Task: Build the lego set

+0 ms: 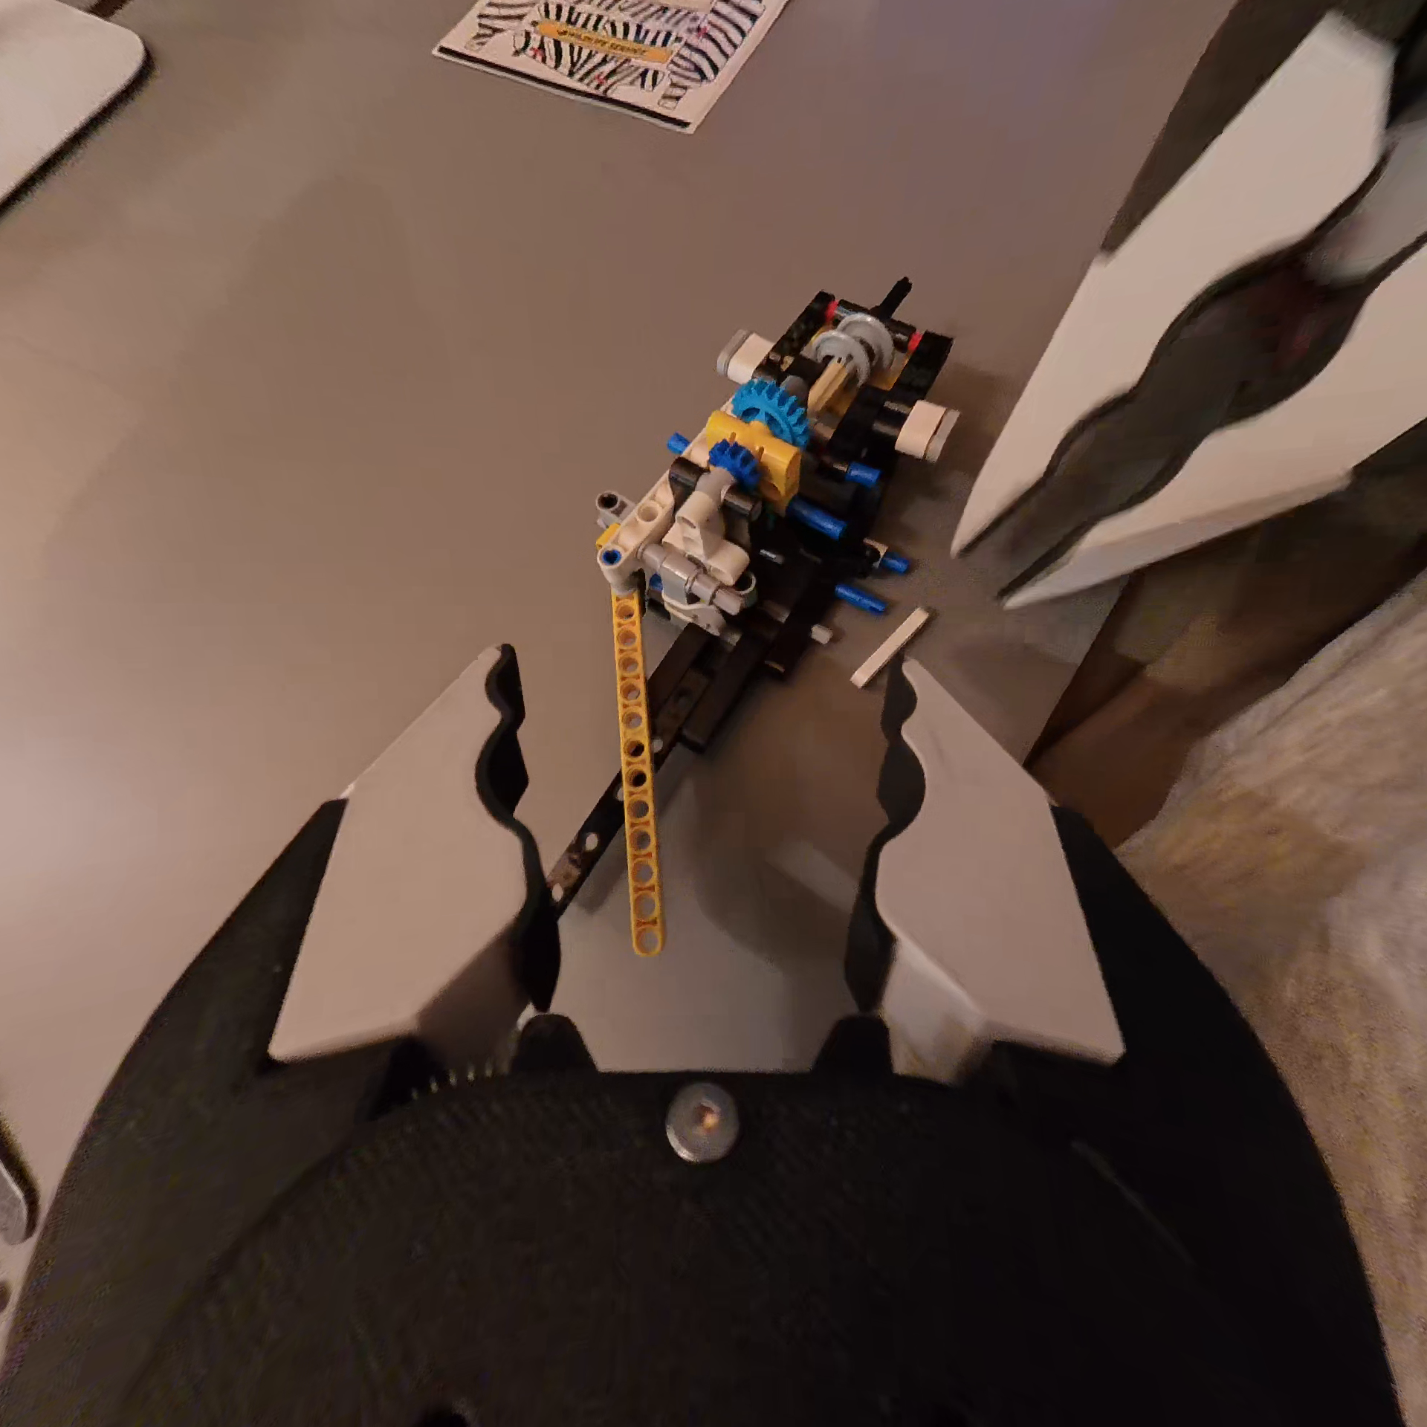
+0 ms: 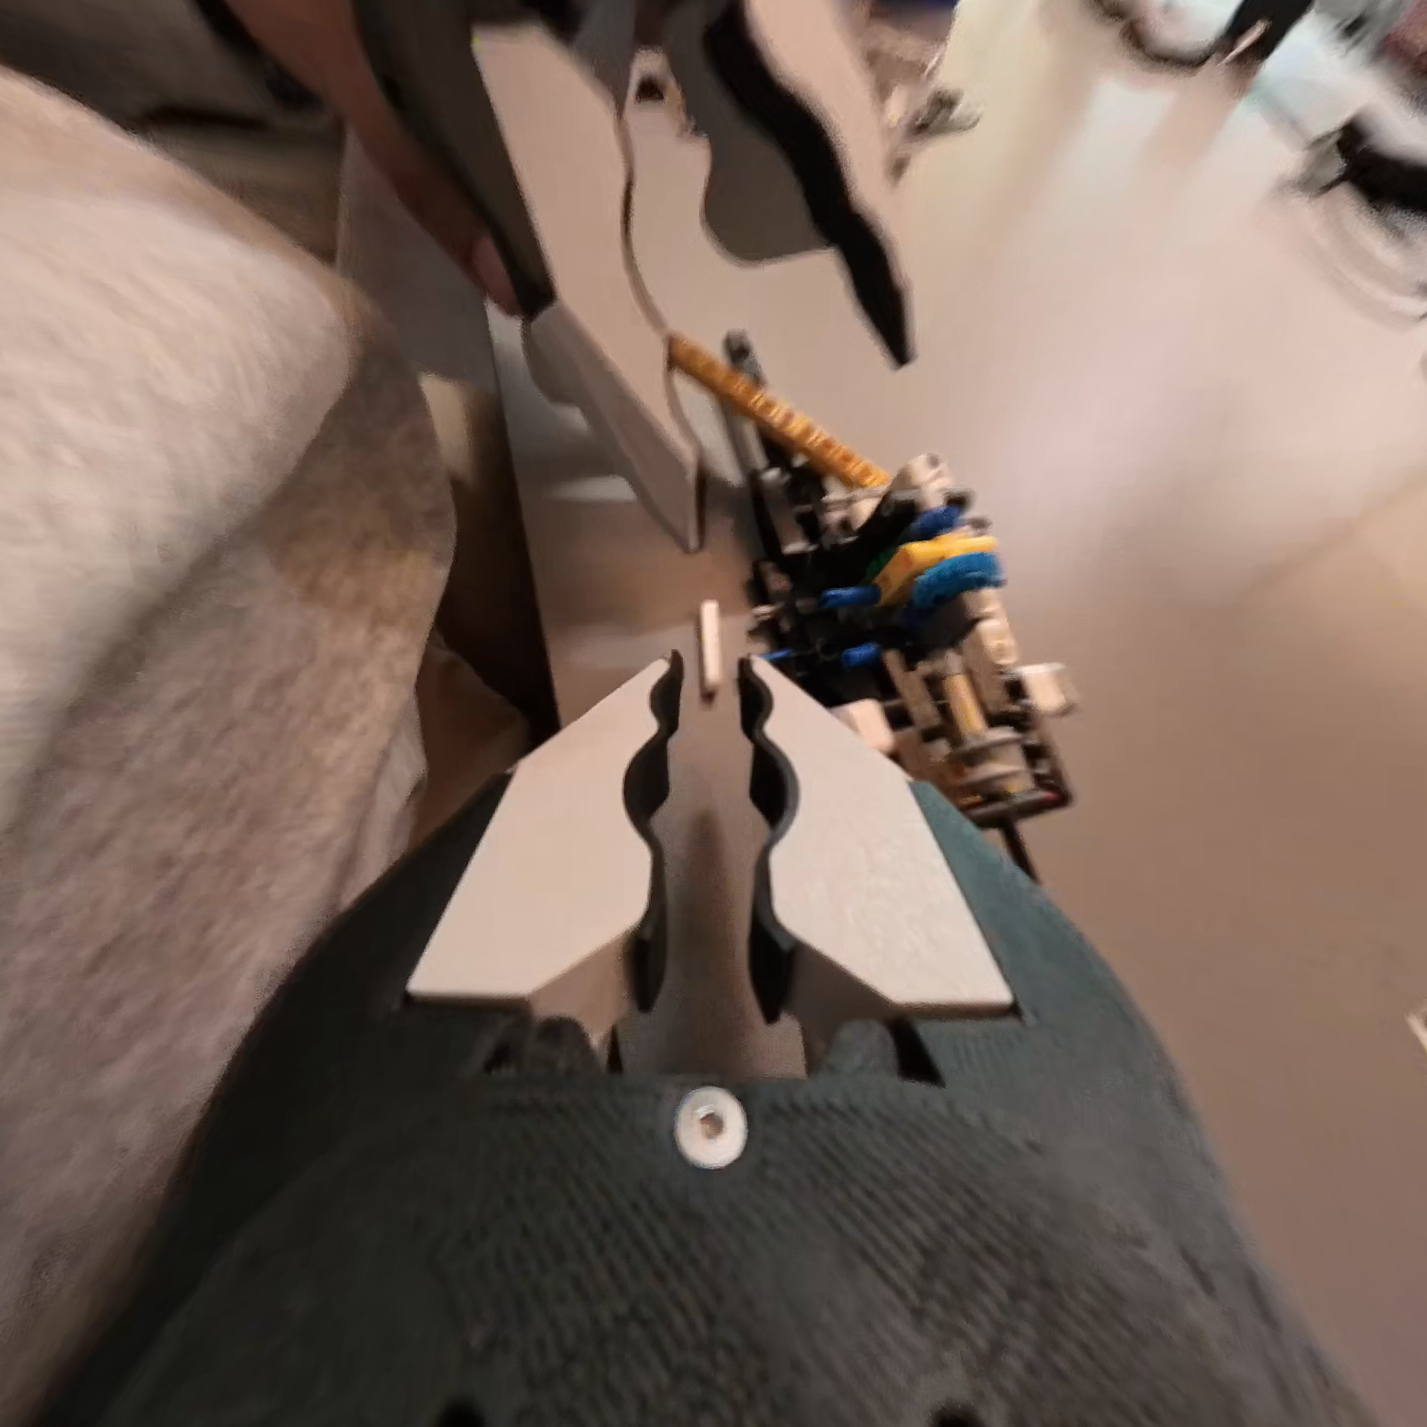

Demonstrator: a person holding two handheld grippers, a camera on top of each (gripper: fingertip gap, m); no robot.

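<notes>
1. Left claw (image 1: 699, 672): jaws spread wide, released, holding nothing. It hangs above the counter (image 1: 309, 386), fingers flanking the near end of the lego model without touching it.
2. Lego model (image 1: 780, 494): a partly built black chassis with blue gears, a yellow block, white and grey connectors and blue pins sticking out along one side. It lies flat on the counter, near the right-hand edge.
3. Yellow beam (image 1: 637, 772): long and holed, fixed at the model's near end and pointing back between the left claw's fingers.
4. White piece (image 1: 889, 647): small, flat, loose on the counter just beside the model's pinned side, right by the tip of the left claw's right finger.
5. Right claw (image 2: 709, 664): jaws narrowed to a slim gap, empty. In the right wrist view the white piece (image 2: 709, 645) sits just past the fingertips, in line with the gap; contact cannot be told. That view is motion-blurred.
6. In the left wrist view the right claw (image 1: 981, 571) comes in from the upper right, tips angled down toward the counter edge near the blue pins.
7. Counter: plain grey-beige, smooth. A printed booklet (image 1: 618, 54) with zebra striping lies at the far side, well apart from the model. A pale, rounded flat object (image 1: 54, 85) sits at the far left corner.
8. Beyond the counter edge, pale textured fabric (image 2: 154, 618) fills the left of the right wrist view.
</notes>
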